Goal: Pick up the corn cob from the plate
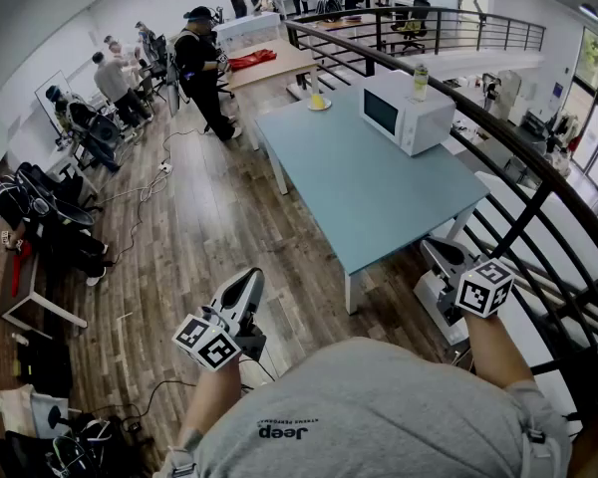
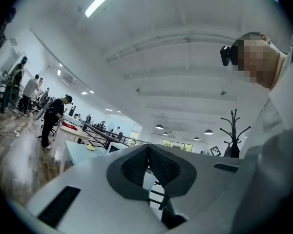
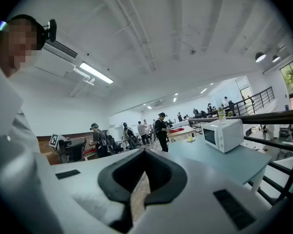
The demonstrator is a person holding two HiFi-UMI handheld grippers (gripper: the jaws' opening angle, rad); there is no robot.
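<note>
The corn cob [image 1: 317,100] is a small yellow piece on a plate [image 1: 320,107] at the far end of the blue-grey table [image 1: 359,182]. It also shows as a tiny yellow spot, the corn cob [image 2: 90,147], in the left gripper view and the corn cob [image 3: 192,139] in the right gripper view. My left gripper [image 1: 251,279] is held over the wooden floor, well short of the table, its jaws shut with nothing in them. My right gripper [image 1: 435,250] hovers near the table's front right corner, also shut and empty. Both grippers [image 2: 147,150] [image 3: 144,152] are far from the corn.
A white microwave [image 1: 408,113] with a bottle [image 1: 420,82] on top stands on the table's far right. A black railing [image 1: 518,162] runs along the right side. Several people [image 1: 201,63] stand and sit at desks beyond the table. Bags and cables [image 1: 50,217] lie on the floor at left.
</note>
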